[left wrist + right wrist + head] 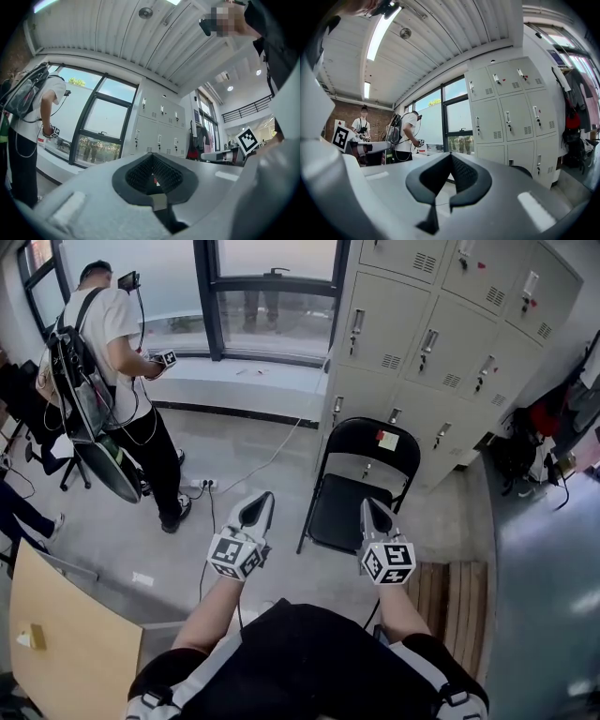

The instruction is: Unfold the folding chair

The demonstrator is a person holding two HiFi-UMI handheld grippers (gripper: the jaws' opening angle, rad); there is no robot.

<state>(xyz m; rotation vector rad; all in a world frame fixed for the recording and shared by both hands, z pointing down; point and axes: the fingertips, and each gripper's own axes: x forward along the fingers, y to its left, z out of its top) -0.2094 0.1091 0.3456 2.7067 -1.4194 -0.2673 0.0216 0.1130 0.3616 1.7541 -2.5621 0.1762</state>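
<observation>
Close by, the person holds the left gripper (259, 507) and the right gripper (373, 513) out in front, side by side. Both have their fingers pressed shut with nothing in them. Just past them the black folding chair (337, 507) stands on the grey floor (234, 456). It is open, with its seat down and its back up. Behind the chair are grey lockers (441, 343). Far off to the left, another person (112, 343) stands by the window (272, 296).
</observation>
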